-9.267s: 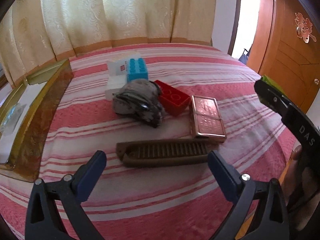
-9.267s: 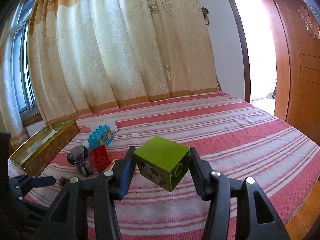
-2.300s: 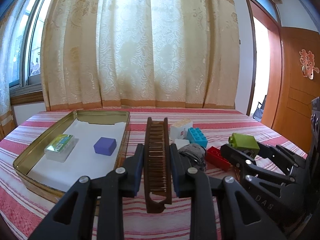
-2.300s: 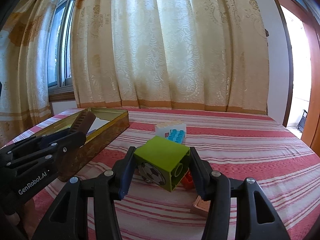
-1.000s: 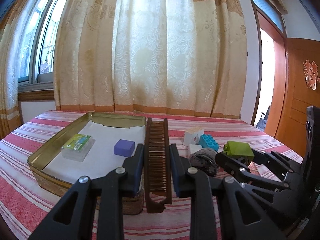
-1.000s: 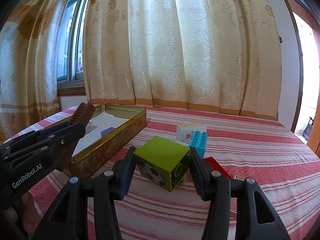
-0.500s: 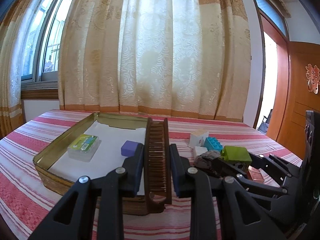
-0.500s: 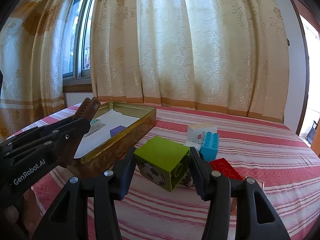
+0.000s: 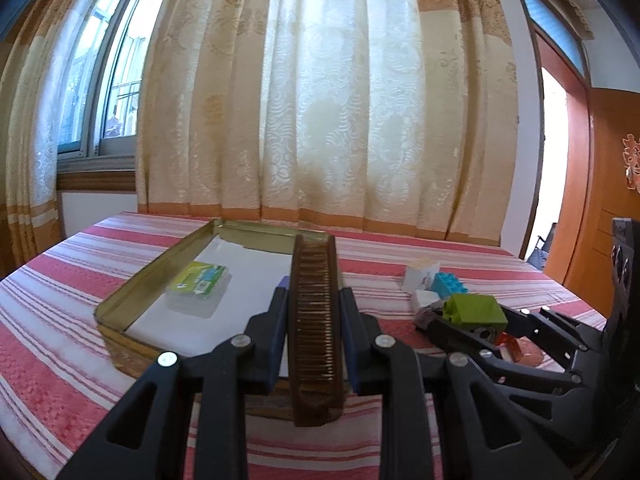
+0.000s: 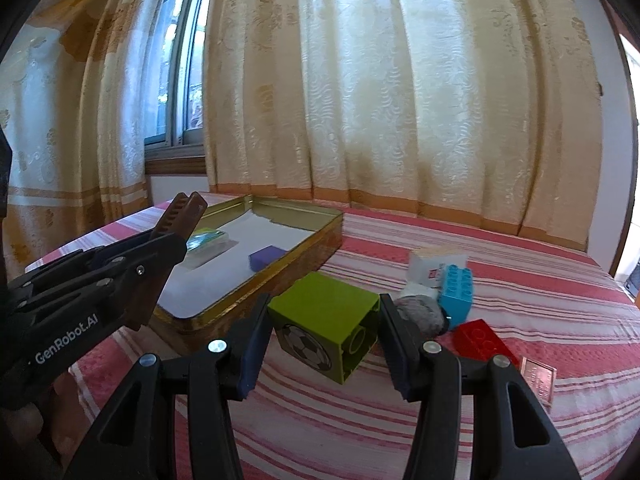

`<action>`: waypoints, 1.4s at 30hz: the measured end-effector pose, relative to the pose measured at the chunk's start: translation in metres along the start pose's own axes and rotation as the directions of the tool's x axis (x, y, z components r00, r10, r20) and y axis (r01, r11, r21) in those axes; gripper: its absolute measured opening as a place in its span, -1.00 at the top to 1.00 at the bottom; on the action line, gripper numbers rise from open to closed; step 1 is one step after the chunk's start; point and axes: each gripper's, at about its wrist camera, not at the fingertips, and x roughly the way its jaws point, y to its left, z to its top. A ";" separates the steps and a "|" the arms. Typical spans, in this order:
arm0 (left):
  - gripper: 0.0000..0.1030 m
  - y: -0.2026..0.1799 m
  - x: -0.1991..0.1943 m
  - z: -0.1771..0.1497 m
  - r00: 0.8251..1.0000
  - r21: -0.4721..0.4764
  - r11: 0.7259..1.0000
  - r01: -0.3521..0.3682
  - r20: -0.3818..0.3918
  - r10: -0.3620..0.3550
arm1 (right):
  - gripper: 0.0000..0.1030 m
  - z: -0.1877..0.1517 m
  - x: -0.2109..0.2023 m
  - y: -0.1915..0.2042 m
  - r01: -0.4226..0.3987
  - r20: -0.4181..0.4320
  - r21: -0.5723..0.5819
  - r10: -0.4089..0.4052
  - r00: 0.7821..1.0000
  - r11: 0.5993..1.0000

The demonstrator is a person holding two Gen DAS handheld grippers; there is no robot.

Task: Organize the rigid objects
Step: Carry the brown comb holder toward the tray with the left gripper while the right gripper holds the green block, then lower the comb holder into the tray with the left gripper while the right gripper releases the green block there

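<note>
Red-and-white striped bedspread (image 9: 60,280) before cream curtains; brown toothed plastic comb (image 9: 316,320) is clamped by left gripper (image 9: 314,320) above gold metal tray (image 9: 132,292), green football-printed cube (image 10: 324,336) by right gripper (image 10: 322,340) beside it

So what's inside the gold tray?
The gold tray is lined with white paper. On it sit a purple block and a clear box with a green label. The left gripper and its brown comb hide the near part.
</note>
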 end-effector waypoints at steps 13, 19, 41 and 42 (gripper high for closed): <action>0.54 0.040 0.016 0.021 0.991 0.014 0.996 -0.086 -0.104 0.087 | -0.05 0.064 0.038 0.014 -0.159 -0.042 0.025 0.160 0.986 0.987; 0.54 0.059 0.033 0.024 0.972 -0.016 0.993 -0.120 -0.207 0.114 | -0.05 0.087 0.086 0.033 -0.225 -0.131 0.044 0.229 0.965 0.973; -0.57 0.068 0.031 0.019 0.949 0.022 0.973 -0.230 -0.214 0.229 | -0.49 0.063 0.106 0.020 -0.229 -0.206 0.123 0.250 0.946 0.966; -0.57 0.064 0.029 0.020 0.953 0.023 0.974 -0.223 -0.207 0.223 | -0.49 0.060 0.097 0.014 -0.227 -0.202 0.125 0.249 0.947 0.966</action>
